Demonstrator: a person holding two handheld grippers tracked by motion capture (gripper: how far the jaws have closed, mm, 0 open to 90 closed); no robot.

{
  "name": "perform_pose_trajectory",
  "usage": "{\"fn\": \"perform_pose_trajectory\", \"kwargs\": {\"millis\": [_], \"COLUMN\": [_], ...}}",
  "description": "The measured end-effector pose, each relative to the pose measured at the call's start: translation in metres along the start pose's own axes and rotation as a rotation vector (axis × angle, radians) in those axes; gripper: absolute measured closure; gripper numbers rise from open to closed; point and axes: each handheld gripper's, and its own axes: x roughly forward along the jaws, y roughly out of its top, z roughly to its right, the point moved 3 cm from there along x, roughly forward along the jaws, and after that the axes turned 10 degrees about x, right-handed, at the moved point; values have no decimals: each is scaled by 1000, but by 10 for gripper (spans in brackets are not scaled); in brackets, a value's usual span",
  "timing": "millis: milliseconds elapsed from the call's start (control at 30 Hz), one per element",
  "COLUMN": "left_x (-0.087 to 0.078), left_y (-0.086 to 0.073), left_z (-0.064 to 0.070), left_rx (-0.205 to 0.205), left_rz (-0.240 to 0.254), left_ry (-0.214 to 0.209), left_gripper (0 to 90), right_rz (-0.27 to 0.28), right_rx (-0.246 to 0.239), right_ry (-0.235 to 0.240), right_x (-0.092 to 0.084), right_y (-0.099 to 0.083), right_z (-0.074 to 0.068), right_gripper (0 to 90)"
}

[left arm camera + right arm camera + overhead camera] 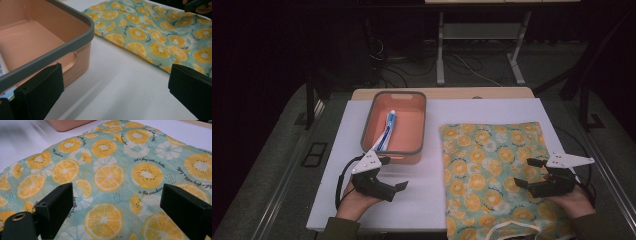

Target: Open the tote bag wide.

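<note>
A teal cloth bag printed with orange slices (494,172) lies flat on the right half of the white table (427,195). An orange bin with a grey rim (417,122) stands at the middle left and holds a blue-and-white tube (388,129). My left gripper (393,173) rests open on the table just in front of the bin, jaws pointing right, nothing between them. The bin (50,47) and the bag (160,35) both lie ahead of it. My right gripper (528,172) stands open over the bag's right part, jaws pointing left. Its fingers (57,210) hover above the bag (112,175).
The bag's white drawstring (517,229) curls at the table's front edge. A wooden strip (442,93) borders the table's far side. Beyond it stand desk legs (440,50) and cables on a dark floor. Bare table lies between bin and bag.
</note>
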Motion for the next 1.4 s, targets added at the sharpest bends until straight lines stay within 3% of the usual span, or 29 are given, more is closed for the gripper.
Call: {"fn": "perform_pose_trajectory", "kwargs": {"millis": [167,400,567,800,900,1067,1167,1233,1400], "left_x": [6,25,40,69,88,105,117,129,140], "left_y": [2,10,16,24,25,24,23,23,20], "left_z": [7,23,31,45,56,61,63,65,68], "left_rx": [9,47,52,70,94,100,82,94,99], "left_rz": [-6,-28,-23,-38,-71,-94,-108,-131,-164], "left_ry": [-16,-70,-100,-147,-172,-181,-194,-176,-171], "left_gripper": [0,44,79,145,145,143,138,135,139], "right_rz": [-3,0,-5,-9,-11,-13,-15,-15,-10], "right_rx": [1,0,-1,-2,-2,0,-4,-5,-2], "right_ry": [-1,-4,-3,-5,-8,-11,-10,-10,-9], "right_x": [0,0,1,2,3,3,3,3,3], "right_y": [-1,0,0,-1,-1,-1,-1,-1,-1], "right_z": [0,0,0,0,0,0,0,0,0], "right_gripper": [113,113,113,113,113,113,113,113,113]}}
